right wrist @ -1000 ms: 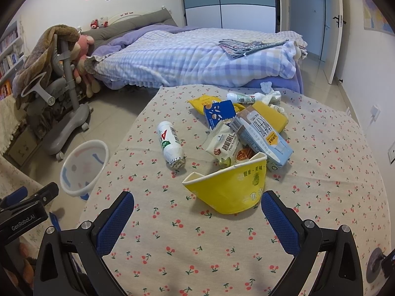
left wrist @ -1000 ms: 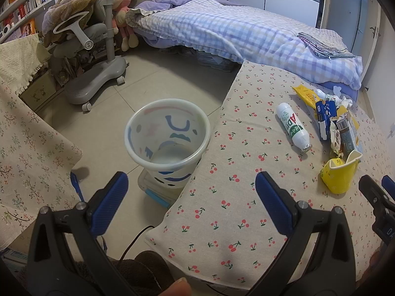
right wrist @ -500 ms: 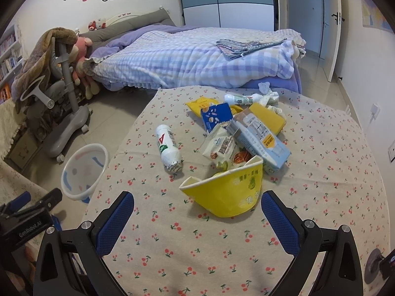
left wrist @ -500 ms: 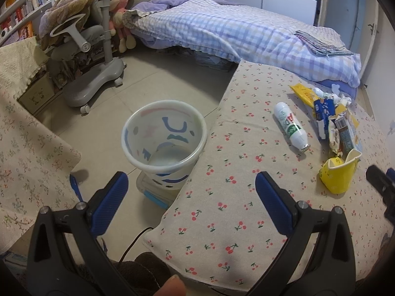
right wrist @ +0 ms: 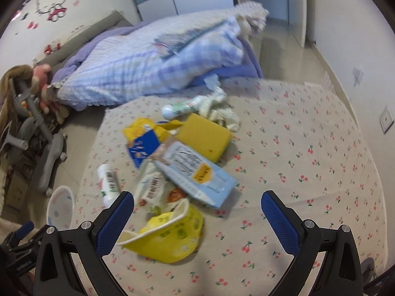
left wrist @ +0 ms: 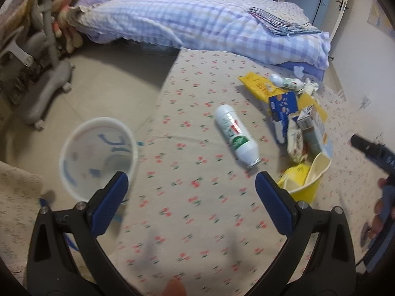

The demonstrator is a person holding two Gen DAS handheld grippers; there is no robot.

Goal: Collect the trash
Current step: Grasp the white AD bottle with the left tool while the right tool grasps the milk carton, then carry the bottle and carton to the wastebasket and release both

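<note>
A heap of trash lies on the cherry-print tablecloth (left wrist: 197, 222). It includes a white bottle (left wrist: 235, 137) lying on its side, a crumpled yellow paper bowl (right wrist: 165, 234), a light blue carton (right wrist: 200, 175), a blue snack box (right wrist: 143, 145), a yellow box (right wrist: 205, 138), a snack wrapper (right wrist: 150, 190) and crumpled tissue (right wrist: 219, 108). A white waste bin (left wrist: 97, 157) stands on the floor left of the table. My left gripper (left wrist: 191, 194) hangs open over the table, short of the bottle. My right gripper (right wrist: 197, 212) is open above the yellow bowl, holding nothing.
A bed with a checked quilt (left wrist: 192, 17) runs behind the table. A grey wheeled chair base (left wrist: 47, 83) with plush toys stands at the left. The right gripper's body and a person's hand (left wrist: 380, 204) show at the left wrist view's right edge.
My left gripper swung right, from over the bin toward the bottle and trash heap. My right gripper moved forward and closer over the yellow bowl. Both stayed open.
</note>
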